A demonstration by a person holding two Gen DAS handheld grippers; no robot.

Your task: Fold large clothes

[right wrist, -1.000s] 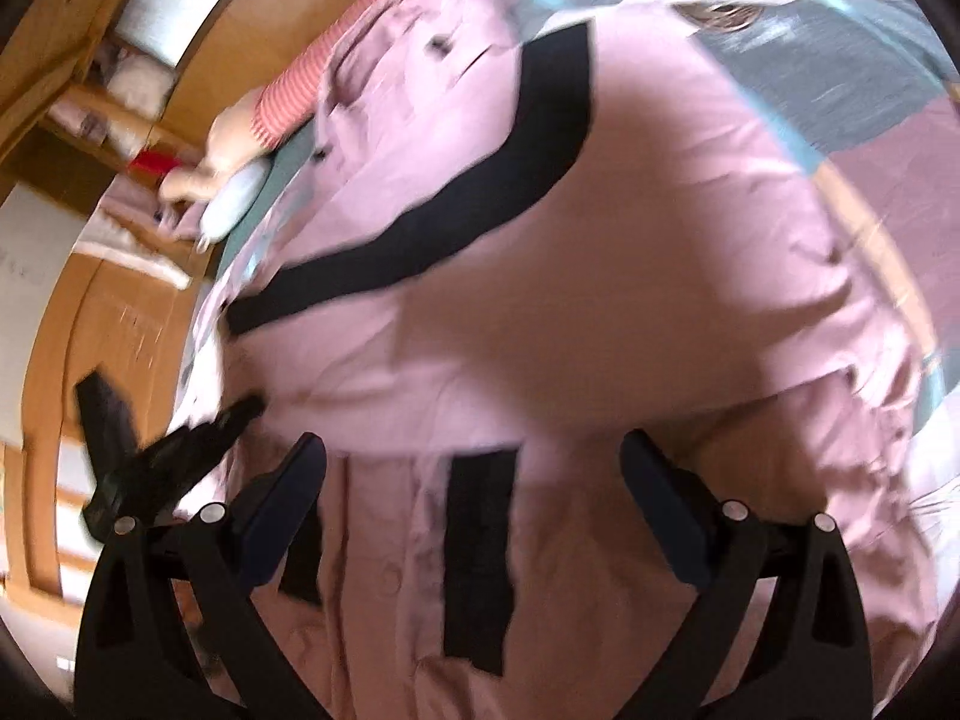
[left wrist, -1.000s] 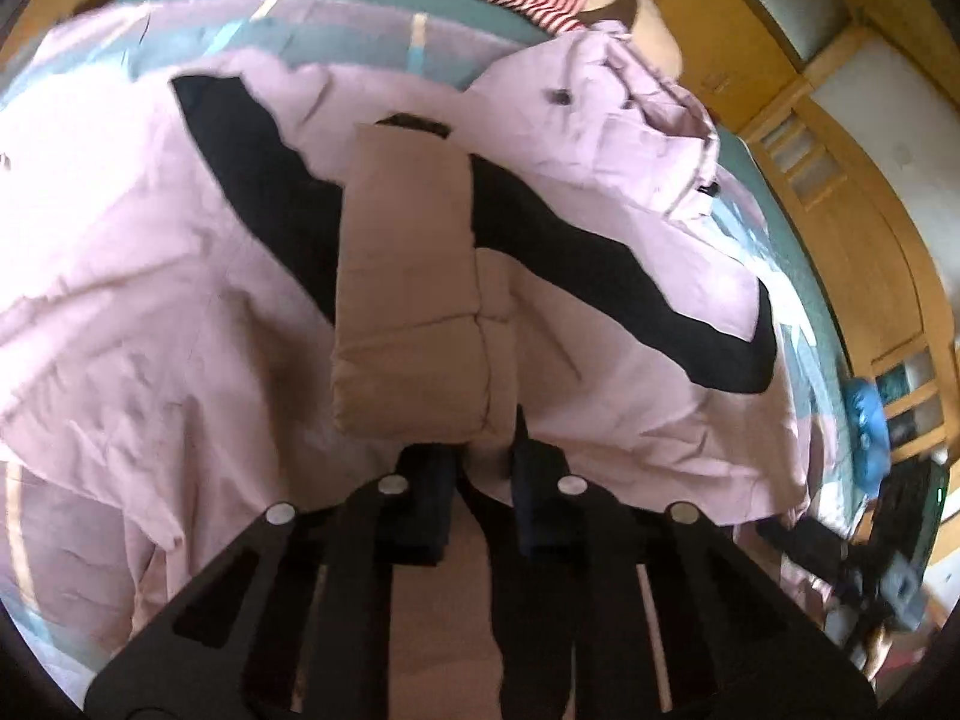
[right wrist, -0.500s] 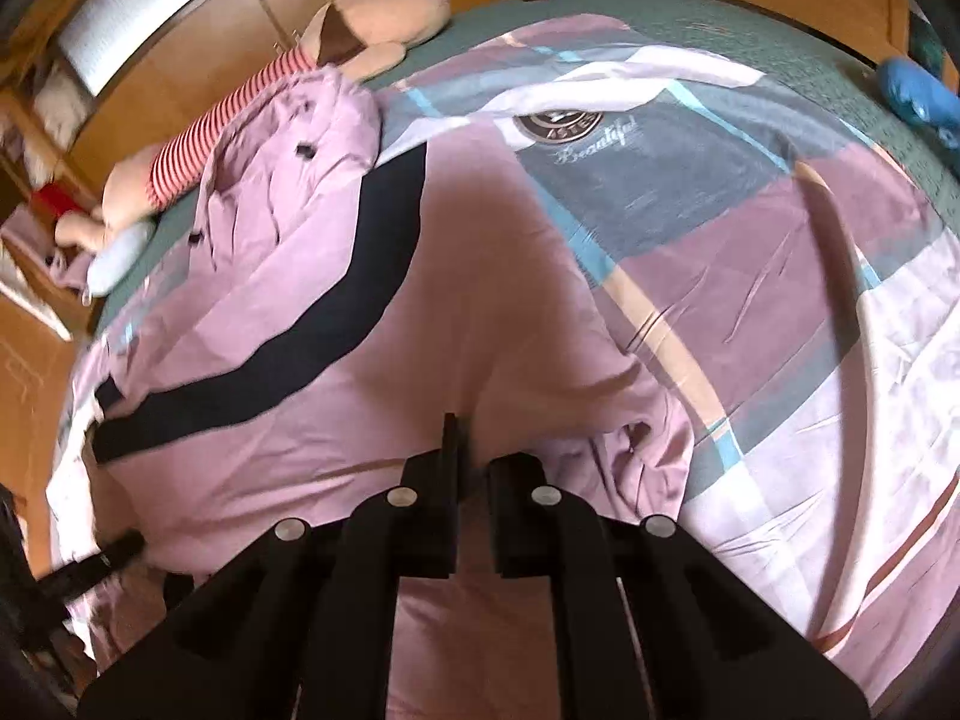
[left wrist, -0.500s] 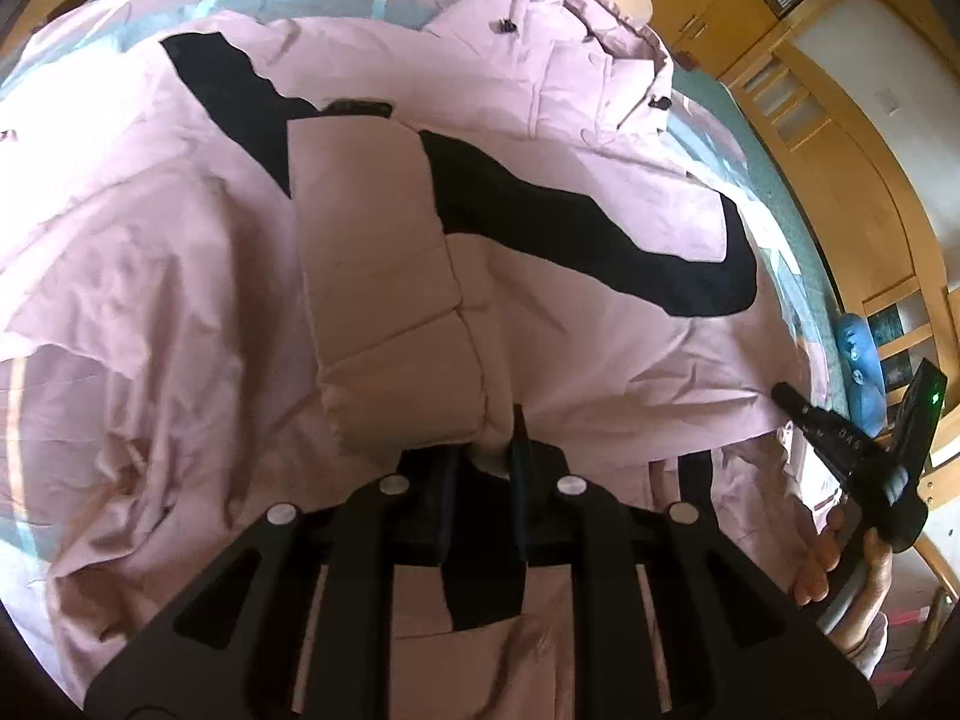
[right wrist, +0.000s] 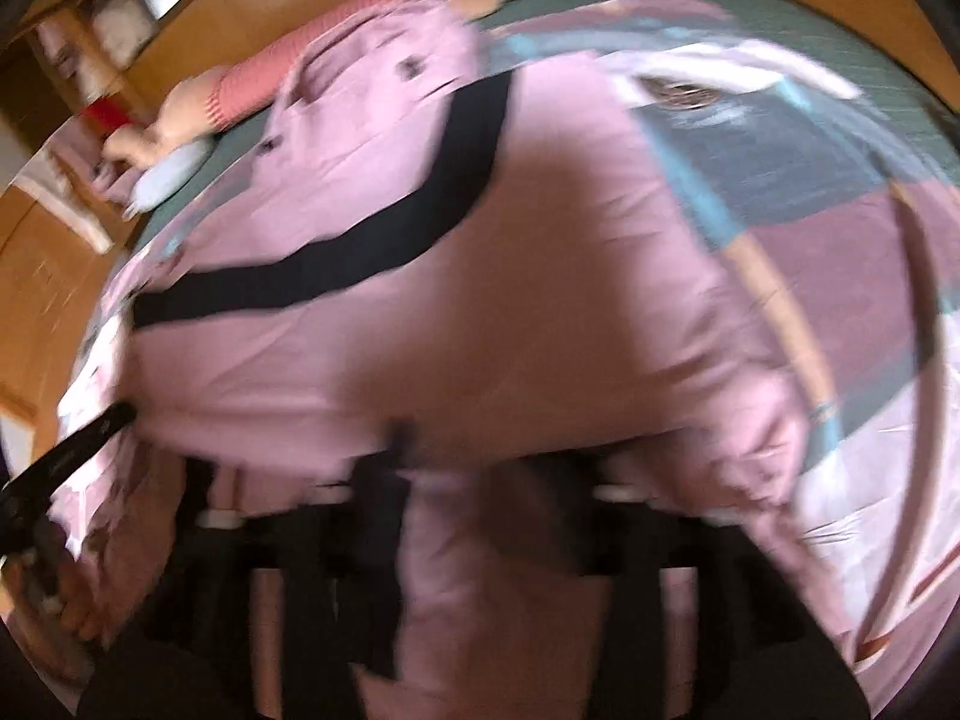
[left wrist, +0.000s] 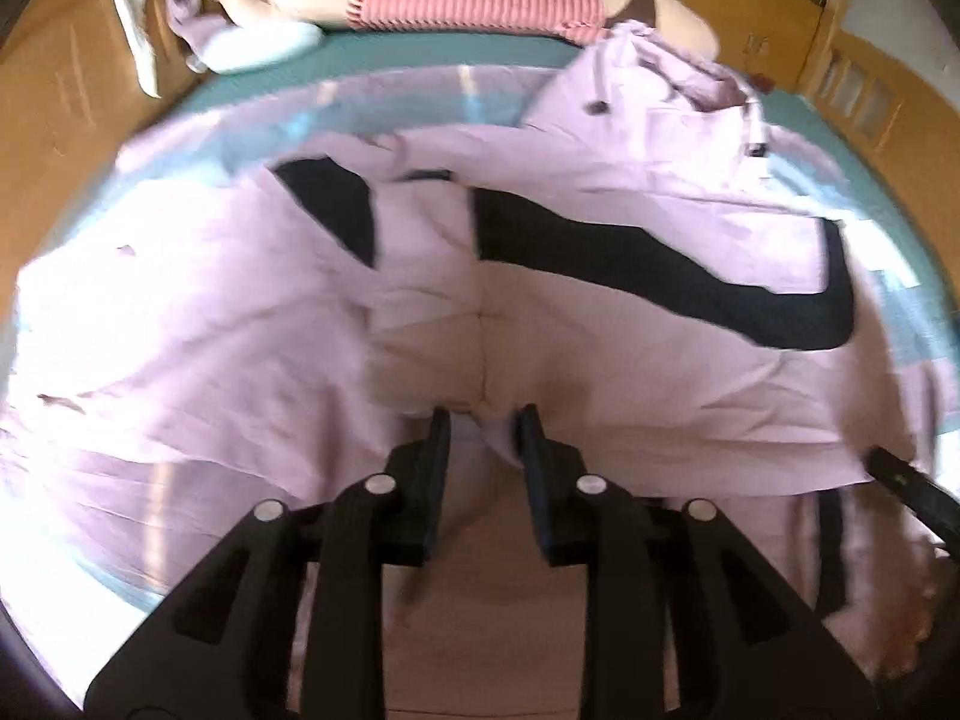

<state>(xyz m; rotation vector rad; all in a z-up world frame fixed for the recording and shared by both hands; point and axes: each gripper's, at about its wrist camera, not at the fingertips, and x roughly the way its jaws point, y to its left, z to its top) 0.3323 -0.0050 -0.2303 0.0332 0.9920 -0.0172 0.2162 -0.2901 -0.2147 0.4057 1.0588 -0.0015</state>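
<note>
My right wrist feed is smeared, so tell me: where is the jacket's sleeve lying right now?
Observer: The sleeve lies folded across the body of the jacket, covering part of the black stripe.
Operator: And where is the left gripper?
Observer: The left gripper is at the cuff, with fabric between its fingers. I can't tell whether it is clamped.

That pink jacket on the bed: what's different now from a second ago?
The left gripper has opened, letting the folded sleeve go. The right gripper, open a second ago, then shut, is too blurred to judge. The pink jacket stays spread on the bed.
</note>
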